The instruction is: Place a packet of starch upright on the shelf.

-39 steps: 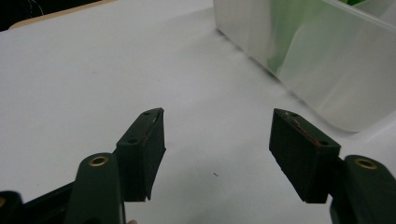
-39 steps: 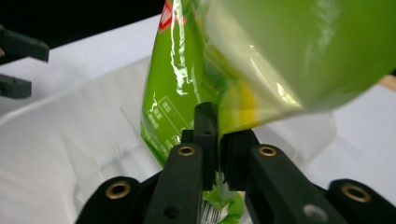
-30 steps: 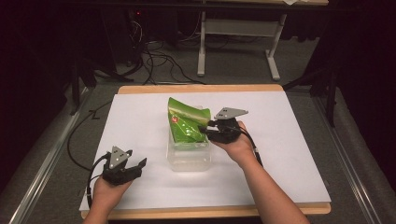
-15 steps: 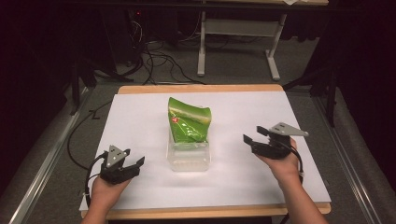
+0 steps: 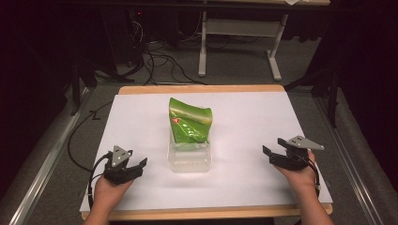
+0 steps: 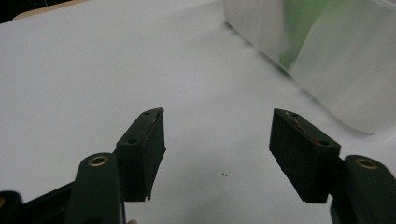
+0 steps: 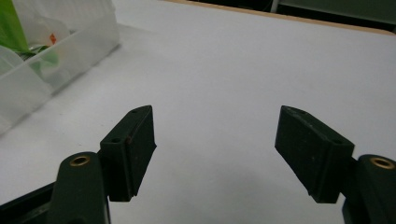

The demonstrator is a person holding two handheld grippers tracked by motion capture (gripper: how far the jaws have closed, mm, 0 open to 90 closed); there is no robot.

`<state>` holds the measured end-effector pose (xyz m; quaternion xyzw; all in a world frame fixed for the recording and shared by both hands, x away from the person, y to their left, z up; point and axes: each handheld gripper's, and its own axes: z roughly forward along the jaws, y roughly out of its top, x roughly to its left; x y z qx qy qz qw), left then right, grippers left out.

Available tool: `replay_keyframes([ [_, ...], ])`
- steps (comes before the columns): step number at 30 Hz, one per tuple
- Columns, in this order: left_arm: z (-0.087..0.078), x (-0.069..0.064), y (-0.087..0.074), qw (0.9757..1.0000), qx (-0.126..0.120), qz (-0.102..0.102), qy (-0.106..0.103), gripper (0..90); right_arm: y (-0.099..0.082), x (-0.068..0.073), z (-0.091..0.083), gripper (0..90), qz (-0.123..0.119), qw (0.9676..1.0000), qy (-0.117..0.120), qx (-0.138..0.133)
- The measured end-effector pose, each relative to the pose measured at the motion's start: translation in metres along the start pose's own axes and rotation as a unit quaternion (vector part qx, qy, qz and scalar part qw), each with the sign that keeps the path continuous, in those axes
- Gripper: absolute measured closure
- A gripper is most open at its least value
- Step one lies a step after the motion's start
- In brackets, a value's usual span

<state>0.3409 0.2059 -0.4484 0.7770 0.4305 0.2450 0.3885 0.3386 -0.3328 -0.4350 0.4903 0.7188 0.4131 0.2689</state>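
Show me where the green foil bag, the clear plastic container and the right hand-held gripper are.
green foil bag [image 5: 190, 123]: high view, on its creased front face.
clear plastic container [image 5: 189, 161]: high view, on its near wall.
right hand-held gripper [image 5: 275, 149]: high view, midway between its open fingertips.

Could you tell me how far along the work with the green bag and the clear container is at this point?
Looks done: the green bag stands in the clear container, leaning out over its far rim. In hand: nothing. The right gripper, whose fingers have just been opening, sits open and empty on the white table cover, well right of the container; the left gripper is open and empty too. Left: perhaps nothing, unless the bag needs pressing lower.
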Motion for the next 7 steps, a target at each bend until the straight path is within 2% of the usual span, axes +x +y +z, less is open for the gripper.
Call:
replay_keyframes([
  [7, -0.0024, 0.0011, 0.0008, 1.0000, -0.007, -0.005, -0.003, 36.5, -0.0011, 0.0007, 0.0001, 28.9, 0.001, 1.0000, -0.003, 0.001],
])
